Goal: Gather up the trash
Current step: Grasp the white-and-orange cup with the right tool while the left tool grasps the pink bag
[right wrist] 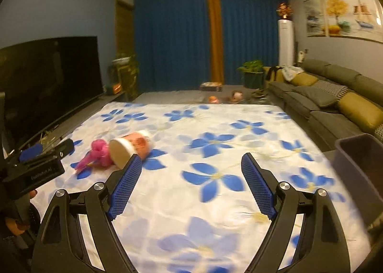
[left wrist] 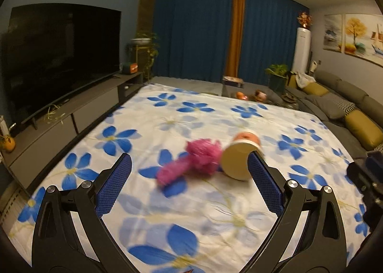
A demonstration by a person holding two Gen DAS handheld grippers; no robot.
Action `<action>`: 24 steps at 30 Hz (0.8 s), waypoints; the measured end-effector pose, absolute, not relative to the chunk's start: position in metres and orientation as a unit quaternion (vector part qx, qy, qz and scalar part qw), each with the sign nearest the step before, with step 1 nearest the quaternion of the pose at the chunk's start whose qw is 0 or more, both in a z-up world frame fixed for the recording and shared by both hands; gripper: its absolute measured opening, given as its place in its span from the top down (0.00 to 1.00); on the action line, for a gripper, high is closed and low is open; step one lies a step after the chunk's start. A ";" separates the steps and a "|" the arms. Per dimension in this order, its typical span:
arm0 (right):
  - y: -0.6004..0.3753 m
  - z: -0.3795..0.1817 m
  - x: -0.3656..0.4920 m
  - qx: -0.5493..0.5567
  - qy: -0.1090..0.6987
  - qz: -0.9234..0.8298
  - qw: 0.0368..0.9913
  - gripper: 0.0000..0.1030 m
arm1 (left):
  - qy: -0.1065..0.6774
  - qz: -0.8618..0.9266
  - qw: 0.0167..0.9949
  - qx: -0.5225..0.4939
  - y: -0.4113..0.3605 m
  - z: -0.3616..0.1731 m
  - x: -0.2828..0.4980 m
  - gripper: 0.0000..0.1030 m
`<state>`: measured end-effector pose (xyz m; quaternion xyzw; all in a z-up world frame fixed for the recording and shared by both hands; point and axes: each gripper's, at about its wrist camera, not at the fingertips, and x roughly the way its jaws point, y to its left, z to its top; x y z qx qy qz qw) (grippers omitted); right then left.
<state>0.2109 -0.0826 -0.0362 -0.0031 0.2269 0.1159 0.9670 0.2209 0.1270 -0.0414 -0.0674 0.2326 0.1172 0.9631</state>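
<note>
A paper cup [left wrist: 238, 156] lies on its side on the white sheet with blue flowers [left wrist: 191, 117], its tan base facing me. Just left of it lies a crumpled pink wrapper [left wrist: 191, 162]. My left gripper [left wrist: 190, 161] is open, its blue fingers [left wrist: 115, 184] spread wide in front of both items without touching them. In the right wrist view the cup [right wrist: 130, 148] and the pink wrapper [right wrist: 97, 154] lie to the left of my right gripper [right wrist: 189, 161], which is open with only the sheet [right wrist: 215, 129] between its fingers. The left gripper's body [right wrist: 36, 167] shows at that view's left edge.
A dark bin [right wrist: 359, 167] stands at the right edge of the sheet. A television [left wrist: 59, 57] on a low cabinet runs along the left, a grey sofa [right wrist: 335, 98] with yellow cushions along the right. Small toys [right wrist: 235, 95] and potted plants sit beyond the sheet before blue curtains.
</note>
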 end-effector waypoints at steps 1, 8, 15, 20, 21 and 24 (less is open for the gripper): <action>-0.072 -0.037 0.217 -0.007 0.230 0.122 0.966 0.22 | 0.233 0.120 0.963 -0.068 0.130 -0.042 0.222 0.07; -0.017 -0.056 0.250 -0.037 0.259 0.145 0.954 0.29 | 0.234 0.130 0.958 -0.108 0.161 -0.046 0.233 0.07; 0.015 -0.073 0.278 -0.070 0.289 0.150 0.943 0.38 | 0.241 0.124 0.954 -0.129 0.169 -0.053 0.242 0.07; 0.026 -0.083 0.294 -0.084 0.311 0.147 0.935 0.56 | 0.248 0.118 0.953 -0.128 0.168 -0.058 0.246 0.07; 0.026 -0.084 0.297 -0.082 0.316 0.146 0.934 0.62 | 0.250 0.118 0.953 -0.127 0.167 -0.059 0.247 0.07; 0.027 -0.087 0.302 -0.084 0.326 0.150 0.930 0.82 | 0.258 0.113 0.952 -0.121 0.165 -0.061 0.251 0.07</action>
